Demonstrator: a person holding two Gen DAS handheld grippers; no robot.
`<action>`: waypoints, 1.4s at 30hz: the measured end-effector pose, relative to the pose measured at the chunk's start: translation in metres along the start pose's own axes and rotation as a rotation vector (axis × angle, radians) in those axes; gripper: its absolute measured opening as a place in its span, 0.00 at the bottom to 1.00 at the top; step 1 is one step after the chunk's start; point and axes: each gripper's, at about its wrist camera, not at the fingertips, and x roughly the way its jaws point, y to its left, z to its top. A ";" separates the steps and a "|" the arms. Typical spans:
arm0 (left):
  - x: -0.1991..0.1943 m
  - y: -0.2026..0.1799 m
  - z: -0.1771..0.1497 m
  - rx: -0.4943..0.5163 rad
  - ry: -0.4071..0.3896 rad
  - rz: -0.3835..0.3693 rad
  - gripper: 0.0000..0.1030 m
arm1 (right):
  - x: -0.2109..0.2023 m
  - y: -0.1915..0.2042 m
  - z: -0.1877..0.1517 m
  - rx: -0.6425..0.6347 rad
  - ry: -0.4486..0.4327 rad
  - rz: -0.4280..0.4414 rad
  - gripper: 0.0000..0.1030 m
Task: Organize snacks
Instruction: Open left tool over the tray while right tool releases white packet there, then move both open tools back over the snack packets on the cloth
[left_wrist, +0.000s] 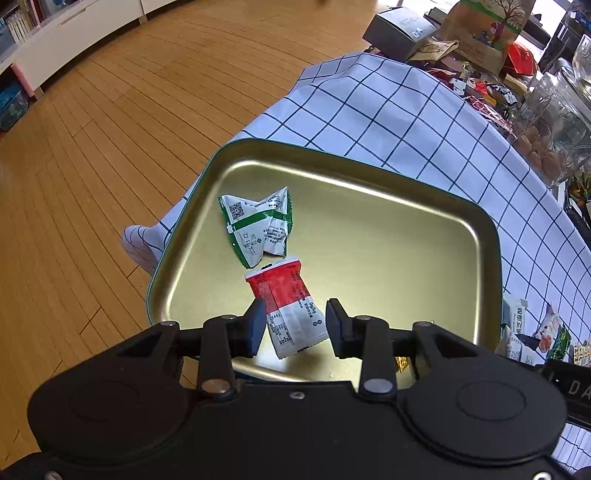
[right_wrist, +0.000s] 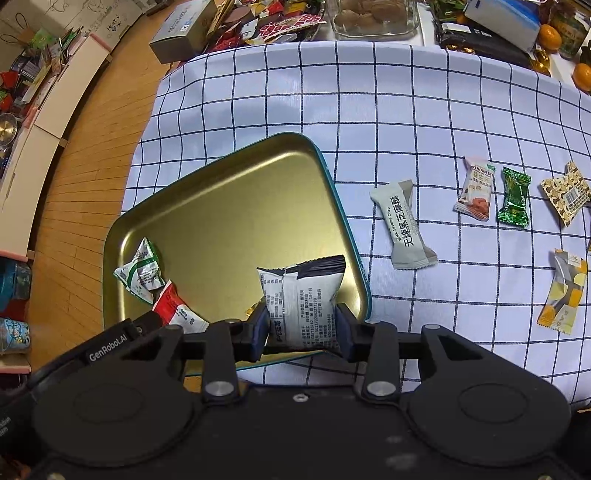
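Gold tray (left_wrist: 424, 206) with 2 snack packets: green-white (left_wrist: 256, 227), red-white (left_wrist: 290, 308)

A warm honey-coloured wooden plank floor (left_wrist: 110, 122) runs beside the table, which is draped in a white cloth with a dark blue grid pattern (right_wrist: 369, 110) that hangs over the edge toward the floor. Along the far side of the floor stands a low white cabinet (left_wrist: 74, 33) with books on its shelves, and the right wrist view shows a long white shelf unit (right_wrist: 44, 122) crowded with small boxes and oddments. Soft, even light falls across the cloth.
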 end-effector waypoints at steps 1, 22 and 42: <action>0.000 0.000 0.000 0.001 -0.001 0.000 0.42 | 0.000 0.001 0.000 -0.004 -0.001 0.002 0.40; 0.003 -0.005 0.001 -0.005 0.027 -0.023 0.42 | -0.003 0.015 -0.010 -0.125 -0.037 -0.031 0.41; -0.001 -0.096 -0.008 0.155 0.044 -0.100 0.42 | -0.018 -0.093 0.009 0.093 0.019 -0.093 0.41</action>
